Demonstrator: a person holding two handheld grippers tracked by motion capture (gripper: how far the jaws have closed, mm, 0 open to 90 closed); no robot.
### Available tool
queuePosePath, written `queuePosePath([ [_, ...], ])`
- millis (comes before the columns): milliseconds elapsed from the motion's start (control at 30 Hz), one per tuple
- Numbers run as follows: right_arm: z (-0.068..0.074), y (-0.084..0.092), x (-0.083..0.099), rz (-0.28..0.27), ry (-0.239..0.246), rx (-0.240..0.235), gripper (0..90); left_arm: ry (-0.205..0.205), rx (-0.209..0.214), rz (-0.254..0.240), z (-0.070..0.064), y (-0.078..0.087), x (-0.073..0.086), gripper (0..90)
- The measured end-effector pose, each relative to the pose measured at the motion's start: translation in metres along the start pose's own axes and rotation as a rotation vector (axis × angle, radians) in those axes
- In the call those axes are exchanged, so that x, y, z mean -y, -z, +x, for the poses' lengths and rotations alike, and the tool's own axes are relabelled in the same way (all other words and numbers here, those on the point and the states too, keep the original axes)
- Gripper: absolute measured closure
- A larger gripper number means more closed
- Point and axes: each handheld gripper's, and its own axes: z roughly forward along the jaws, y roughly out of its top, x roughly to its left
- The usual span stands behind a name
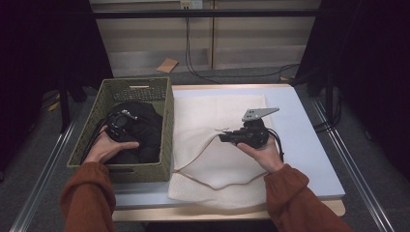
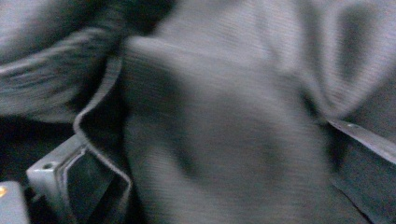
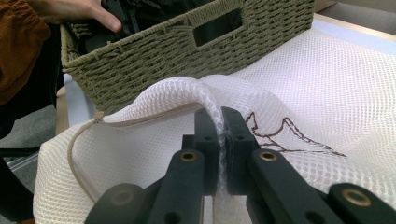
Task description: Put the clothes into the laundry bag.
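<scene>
A woven green basket (image 1: 168, 126) (image 3: 163, 51) stands on the table's left side and holds a dark garment (image 1: 149, 131) (image 2: 224, 107). My left gripper (image 1: 124, 125) (image 2: 205, 158) is lowered into the basket against that cloth. Its jaws stand far apart at the two sides of the left gripper view, with grey folds bulging between them. A white mesh bag (image 1: 217, 166) (image 3: 327, 79) with a beige zip edge lies flat beside the basket. My right gripper (image 1: 222, 137) (image 3: 222, 122) is shut on a pinch of the bag's top layer and holds it raised above the lower layer.
The pale table (image 1: 302, 145) has bare room to the right of the bag. The basket's wall stands close to the left of the raised mesh. A piece of cardboard (image 1: 167, 65) and cables (image 1: 232, 76) lie on the floor behind the table.
</scene>
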Motion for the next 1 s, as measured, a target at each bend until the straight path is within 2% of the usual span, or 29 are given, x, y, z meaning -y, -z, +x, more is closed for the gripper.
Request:
queuePosePath([
  [67, 0.000, -0.001, 0.000, 0.003, 0.000, 0.001, 86.3, -0.019, 0.044, 0.009, -0.004, -0.002, -0.002, 0.7],
  [100, 0.000, -0.001, 0.000, 0.004, -0.001, 0.001, 86.3, -0.007, 0.063, 0.004, -0.005, -0.003, -0.002, 0.6],
  [167, 0.000, -0.001, 0.001, 0.005, -0.003, -0.001, 86.3, -0.012, 0.054, 0.000, -0.006, -0.005, -0.002, 0.1],
  [200, 0.000, -0.001, 0.001, 0.005, -0.001, -0.001, 86.2, -0.035, 0.040, 0.009, -0.005, -0.006, -0.001, 0.0],
  [267, 0.000, -0.001, 0.001, 0.005, -0.002, -0.001, 86.2, -0.040, 0.025, 0.002, -0.006, -0.007, -0.001, 0.0],
  [300, -0.001, -0.001, 0.001, 0.005, -0.004, -0.001, 86.2, -0.055, 0.001, -0.003, -0.005, -0.010, 0.001, 0.0],
  [367, 0.000, -0.001, 0.001, 0.005, -0.003, 0.000, 86.1, -0.048, -0.004, -0.016, -0.007, -0.013, 0.002, 0.0],
  [400, 0.000, -0.001, 0.001, 0.005, -0.004, 0.000, 86.1, -0.074, -0.003, -0.002, -0.004, -0.012, 0.002, 0.0],
  [467, -0.001, -0.001, 0.001, 0.005, -0.003, 0.000, 86.1, -0.049, 0.012, -0.025, -0.005, -0.014, 0.005, 0.0],
  [500, -0.001, -0.001, 0.001, 0.005, -0.004, -0.002, 86.1, -0.054, 0.016, -0.018, -0.004, -0.013, 0.005, 0.0],
  [533, -0.001, -0.001, 0.001, 0.006, -0.003, 0.003, 86.1, -0.041, 0.025, -0.024, -0.004, -0.014, 0.005, 0.0],
  [600, 0.000, 0.000, 0.000, 0.006, 0.001, 0.003, 86.1, -0.047, 0.026, -0.002, -0.003, -0.014, 0.004, 0.0],
  [667, -0.001, -0.001, 0.001, 0.005, -0.003, 0.002, 86.0, -0.050, 0.004, 0.017, -0.005, -0.015, 0.001, 0.4],
  [700, -0.001, -0.001, 0.001, 0.005, -0.003, 0.003, 86.1, -0.075, -0.026, 0.062, -0.007, -0.014, -0.002, 3.0],
  [733, -0.001, -0.001, 0.001, 0.007, -0.004, 0.004, 86.0, -0.066, -0.038, 0.090, -0.009, -0.014, -0.005, 9.1],
  [767, -0.001, -0.001, 0.001, 0.008, 0.000, 0.004, 86.0, -0.055, -0.052, 0.099, -0.011, -0.015, -0.007, 11.1],
  [800, 0.000, -0.001, 0.001, 0.007, -0.001, 0.006, 85.9, -0.069, -0.065, 0.125, -0.011, -0.014, -0.010, 14.5],
  [833, 0.000, -0.001, 0.001, 0.006, 0.000, 0.007, 85.9, -0.058, -0.063, 0.133, -0.012, -0.014, -0.011, 16.0],
  [900, 0.000, 0.000, 0.001, 0.006, 0.000, 0.004, 85.8, -0.074, -0.078, 0.140, -0.012, -0.013, -0.012, 21.0],
  [1000, -0.001, 0.000, 0.000, 0.000, -0.008, 0.002, 85.7, -0.075, -0.080, 0.130, -0.012, -0.011, -0.012, 31.3],
])
